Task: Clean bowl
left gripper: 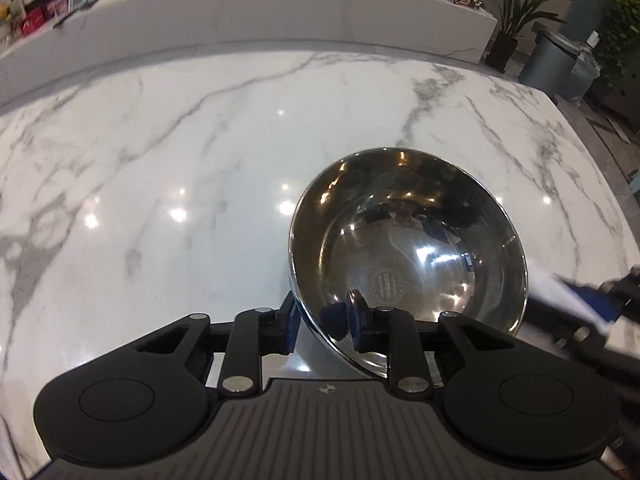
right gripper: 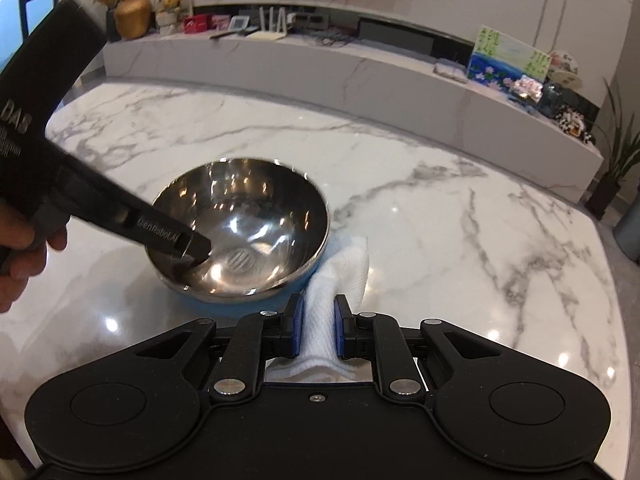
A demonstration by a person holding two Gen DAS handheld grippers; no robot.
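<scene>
A steel bowl point(left gripper: 420, 240) with a blue outside point(right gripper: 248, 216) sits tilted on the white marble table point(left gripper: 160, 160). My left gripper point(left gripper: 324, 320) straddles its near rim, one finger inside and one outside, shut on the bowl's wall. From the right wrist view that gripper point(right gripper: 196, 248) reaches into the bowl from the left, with a hand point(right gripper: 24, 248) holding it. My right gripper point(right gripper: 318, 320) is shut on a folded white cloth point(right gripper: 344, 264), which touches the bowl's right outer side. The cloth point(left gripper: 560, 292) also shows at the right edge of the left wrist view.
A long low marble shelf point(right gripper: 360, 68) with boxes, a vase and pictures runs behind the table. Potted plants point(left gripper: 516, 12) and a grey bin point(left gripper: 548, 60) stand past the table's right end. The table's right edge point(left gripper: 608, 184) curves close to the bowl.
</scene>
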